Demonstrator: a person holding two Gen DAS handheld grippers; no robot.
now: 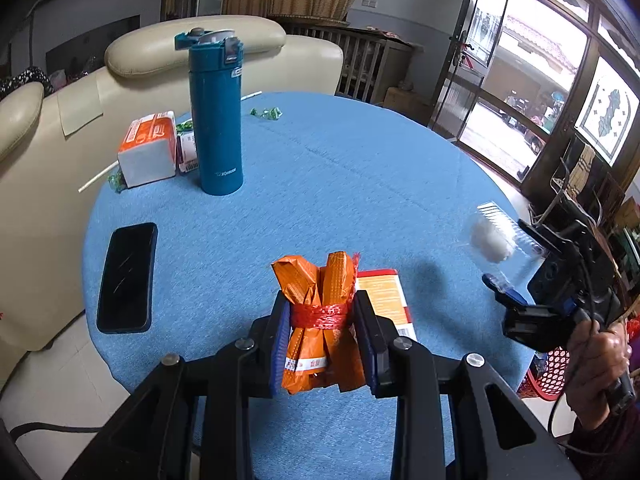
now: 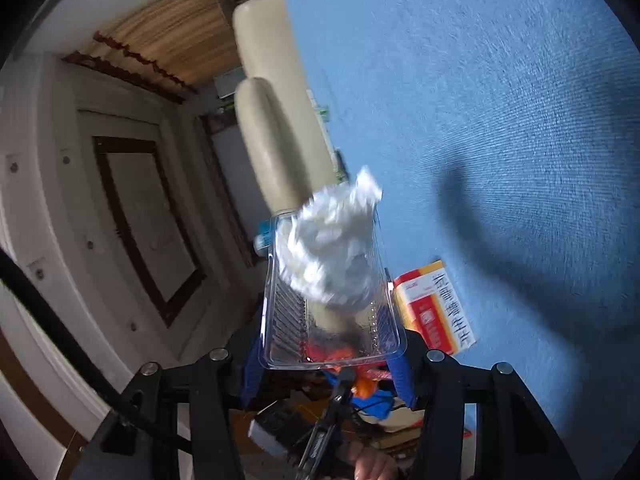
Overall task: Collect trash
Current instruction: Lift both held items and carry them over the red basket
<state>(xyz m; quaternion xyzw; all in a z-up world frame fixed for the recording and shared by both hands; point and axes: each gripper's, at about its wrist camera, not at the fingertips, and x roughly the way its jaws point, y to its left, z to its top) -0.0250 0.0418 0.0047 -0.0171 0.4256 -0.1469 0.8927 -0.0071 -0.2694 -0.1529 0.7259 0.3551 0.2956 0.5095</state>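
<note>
The left tongs (image 1: 322,334) clamp an orange bundle tied with red netting (image 1: 318,312) above the round blue-clothed counter (image 1: 340,168). The right tongs (image 2: 326,354) grip a clear plastic tray holding crumpled white tissue (image 2: 332,280). Cream leather chairs (image 1: 224,52) and glass doors (image 1: 520,92) surround it.

Crumpled tissue (image 2: 332,252) motion-blurred, orange bundle's (image 1: 320,320) lower end perhaps hidden behind claw pads

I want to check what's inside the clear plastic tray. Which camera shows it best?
The right wrist view: the clear plastic tray fills the middle between the right gripper fingers, with crumpled white paper in it, slightly blurred. The left wrist view shows the tray only small and blurred at the right edge.
</note>
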